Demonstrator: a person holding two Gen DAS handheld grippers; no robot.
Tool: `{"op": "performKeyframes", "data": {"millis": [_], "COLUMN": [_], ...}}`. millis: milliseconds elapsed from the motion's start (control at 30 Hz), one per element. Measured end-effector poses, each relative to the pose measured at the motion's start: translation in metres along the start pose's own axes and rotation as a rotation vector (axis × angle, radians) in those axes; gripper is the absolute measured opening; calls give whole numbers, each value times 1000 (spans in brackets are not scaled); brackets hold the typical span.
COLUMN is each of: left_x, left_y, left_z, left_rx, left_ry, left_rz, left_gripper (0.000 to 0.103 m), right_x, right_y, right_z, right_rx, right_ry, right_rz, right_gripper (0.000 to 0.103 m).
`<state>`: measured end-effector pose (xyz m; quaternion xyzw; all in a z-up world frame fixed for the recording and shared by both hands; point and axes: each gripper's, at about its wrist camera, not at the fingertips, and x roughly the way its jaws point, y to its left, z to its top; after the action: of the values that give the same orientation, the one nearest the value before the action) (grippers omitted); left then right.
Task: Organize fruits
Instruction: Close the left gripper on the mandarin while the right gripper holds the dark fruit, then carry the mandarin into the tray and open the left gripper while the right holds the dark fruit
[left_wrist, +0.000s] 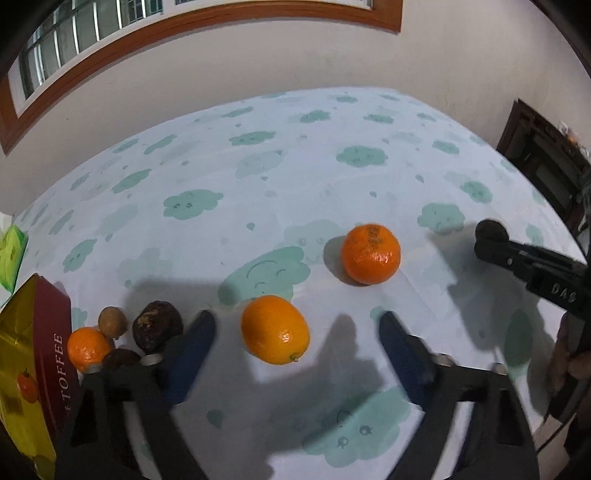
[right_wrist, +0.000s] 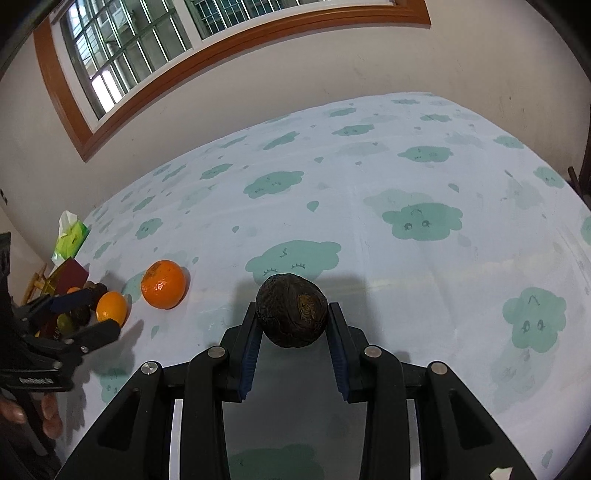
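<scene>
In the left wrist view my left gripper (left_wrist: 297, 321) is open, its blue fingers on either side of a smooth orange (left_wrist: 275, 329) lying on the cloud-print cloth. A second, rougher orange (left_wrist: 370, 254) lies further off to the right. My right gripper (right_wrist: 291, 314) is shut on a dark wrinkled fruit (right_wrist: 291, 311) and holds it just above the cloth; it also shows at the right of the left wrist view (left_wrist: 491, 230). A cluster of fruit sits at the left: a small orange (left_wrist: 88, 349), a tan round fruit (left_wrist: 112, 321) and a dark brown fruit (left_wrist: 157, 325).
A yellow and maroon toffee box (left_wrist: 48, 365) stands at the left, beside the fruit cluster. A green tissue pack (right_wrist: 72, 236) lies at the table's far left edge. The wall and a wood-framed window (right_wrist: 184, 48) are behind the table. Dark furniture (left_wrist: 543, 162) stands at the right.
</scene>
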<state>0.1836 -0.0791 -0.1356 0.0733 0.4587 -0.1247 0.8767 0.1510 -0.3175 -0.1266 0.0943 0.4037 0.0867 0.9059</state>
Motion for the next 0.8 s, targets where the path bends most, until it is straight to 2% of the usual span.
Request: {"op": "performKeyframes", "data": {"millis": [100, 200, 300, 500, 800], "left_x": [12, 9, 2, -30, -76], "left_y": [2, 9, 14, 17, 21], "left_z": [-5, -7, -9, -13, -26], "left_rx": [-15, -59, -98, -120, -94], "left_ry": [46, 31, 37, -25, -114], "left_rz": [-7, -15, -26, 0, 70], "left_gripper": [50, 37, 37, 37, 37], "right_x": [1, 2, 3, 4, 5], "right_y": [0, 1, 1, 3, 8], "right_z": [0, 0, 1, 0, 0], "right_rx": [4, 4, -2, -16, -40], "right_ry": [5, 9, 12, 14, 18], "right_rz": [2, 0, -5, -25, -56], "right_gripper": [32, 32, 32, 32, 32]}}
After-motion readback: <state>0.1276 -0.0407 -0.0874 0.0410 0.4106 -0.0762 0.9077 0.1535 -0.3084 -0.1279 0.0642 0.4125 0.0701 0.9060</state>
